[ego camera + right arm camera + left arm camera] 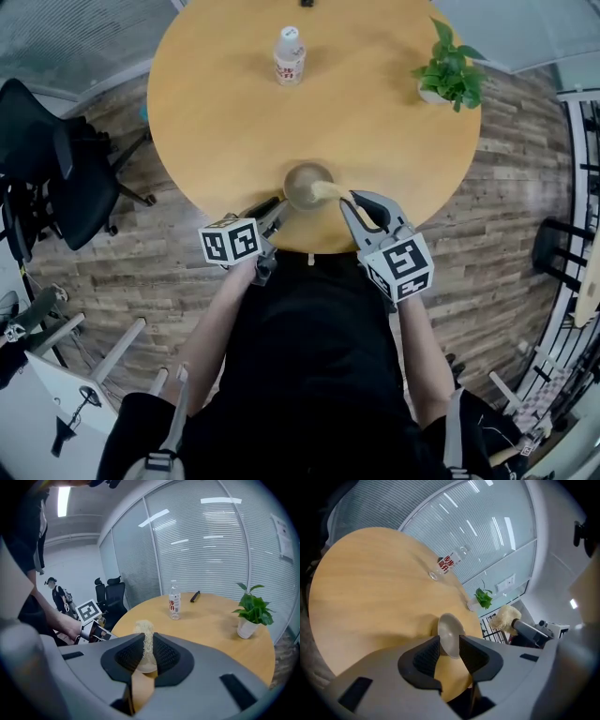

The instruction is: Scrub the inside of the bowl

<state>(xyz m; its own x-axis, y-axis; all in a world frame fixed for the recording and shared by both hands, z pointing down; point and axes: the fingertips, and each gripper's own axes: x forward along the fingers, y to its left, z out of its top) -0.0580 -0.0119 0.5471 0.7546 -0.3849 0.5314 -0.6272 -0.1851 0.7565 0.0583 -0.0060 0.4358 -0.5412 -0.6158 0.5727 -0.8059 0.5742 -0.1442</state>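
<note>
A small pale bowl (302, 184) stands near the front edge of the round wooden table (225, 122). My left gripper (279, 208) is at the bowl's left side. In the left gripper view its jaws (449, 654) stand apart with the bowl's rim (449, 632) in the gap, and the pads do not press on it. My right gripper (352, 200) is shut on a beige fibrous scrubber (328, 190), which reaches over the bowl's right rim. In the right gripper view the scrubber (146, 637) is pinched between the pads (165, 656), and the bowl below is mostly hidden.
A plastic bottle (290, 56) stands at the table's far side, with a potted plant (448, 75) at the far right. A black office chair (56, 159) is on the floor to the left. The person's body is close against the table's front edge.
</note>
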